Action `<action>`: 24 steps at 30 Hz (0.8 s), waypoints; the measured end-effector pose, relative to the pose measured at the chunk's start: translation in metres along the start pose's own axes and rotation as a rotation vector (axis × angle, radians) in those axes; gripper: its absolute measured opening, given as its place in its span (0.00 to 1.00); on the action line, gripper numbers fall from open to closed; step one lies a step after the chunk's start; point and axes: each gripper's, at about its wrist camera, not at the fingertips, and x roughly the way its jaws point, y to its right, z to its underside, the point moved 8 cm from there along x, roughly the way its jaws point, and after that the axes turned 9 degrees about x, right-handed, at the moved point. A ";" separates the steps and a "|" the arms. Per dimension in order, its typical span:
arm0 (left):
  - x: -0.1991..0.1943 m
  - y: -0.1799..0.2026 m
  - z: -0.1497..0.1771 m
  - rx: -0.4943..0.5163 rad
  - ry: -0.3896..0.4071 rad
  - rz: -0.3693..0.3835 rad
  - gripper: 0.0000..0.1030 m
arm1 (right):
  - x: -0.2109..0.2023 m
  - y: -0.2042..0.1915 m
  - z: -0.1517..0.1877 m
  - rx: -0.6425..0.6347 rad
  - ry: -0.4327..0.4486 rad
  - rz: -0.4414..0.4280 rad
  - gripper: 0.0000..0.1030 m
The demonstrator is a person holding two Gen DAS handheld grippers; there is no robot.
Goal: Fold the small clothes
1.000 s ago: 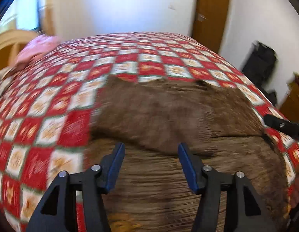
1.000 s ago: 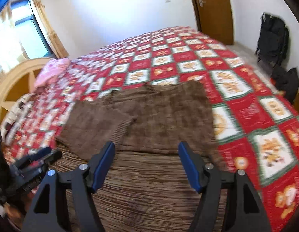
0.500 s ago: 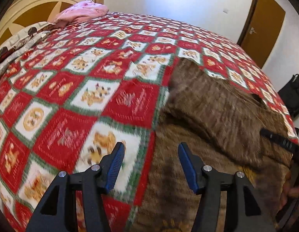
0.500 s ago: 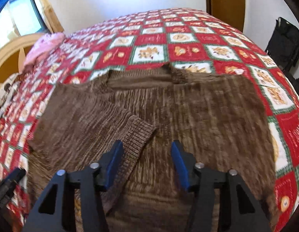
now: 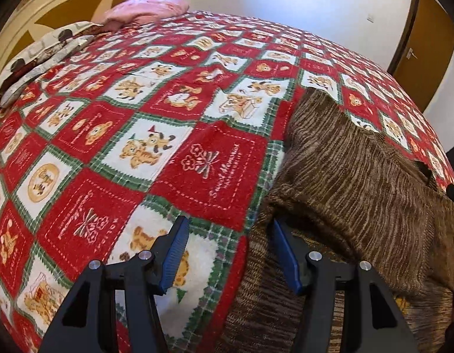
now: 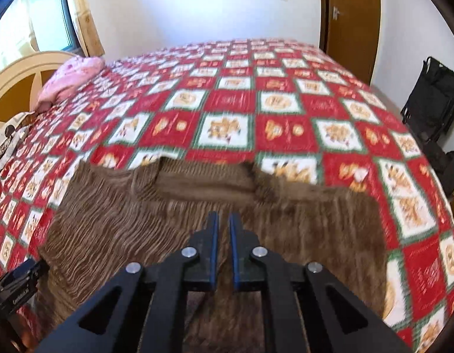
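A brown knitted sweater (image 5: 359, 182) lies flat on the red and white patchwork bedspread (image 5: 138, 153), with one sleeve folded across its body. My left gripper (image 5: 228, 223) is open and straddles the sweater's left edge: its right finger touches the folded knit, its left finger is over the bedspread. In the right wrist view the sweater (image 6: 124, 229) spreads out below its collar (image 6: 197, 179). My right gripper (image 6: 223, 217) is low over the middle of the body, jaws shut to a narrow slit. I see no fabric pinched between them. The left gripper's body (image 6: 18, 285) shows at the lower left.
A pink cloth (image 5: 144, 8) and patterned pillows (image 5: 41, 58) lie by the cream headboard (image 5: 35, 8) at the far left. A brown door (image 6: 350, 8) stands behind the bed. Black bags (image 6: 432, 100) sit on the floor to the right.
The right jaws went from wide apart to shut while that gripper moved up the sweater toward the collar. The left gripper slid left from over the sweater to its left edge, still open.
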 end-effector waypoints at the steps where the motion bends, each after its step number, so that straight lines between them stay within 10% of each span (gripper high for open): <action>1: 0.000 0.000 0.001 -0.004 0.005 -0.003 0.57 | 0.006 0.004 0.000 0.003 -0.011 0.019 0.12; 3: 0.001 0.000 0.000 0.003 0.008 -0.006 0.57 | 0.011 0.016 0.005 0.030 -0.032 0.048 0.19; 7: -0.002 0.000 0.000 0.027 0.012 -0.005 0.57 | 0.008 0.025 0.017 0.185 -0.069 -0.089 0.70; 9: -0.009 -0.003 0.001 0.032 0.018 -0.027 0.58 | 0.005 0.018 0.018 0.164 -0.056 -0.116 0.69; 14: -0.045 -0.005 -0.011 0.088 0.145 -0.074 0.58 | 0.008 -0.005 0.022 0.031 -0.053 -0.071 0.30; 19: -0.065 0.002 -0.024 0.169 0.190 0.009 0.58 | 0.011 -0.007 0.034 0.050 -0.094 -0.071 0.29; 24: -0.108 -0.020 -0.027 0.195 0.293 0.108 0.58 | -0.073 0.016 0.025 0.129 0.059 -0.111 0.35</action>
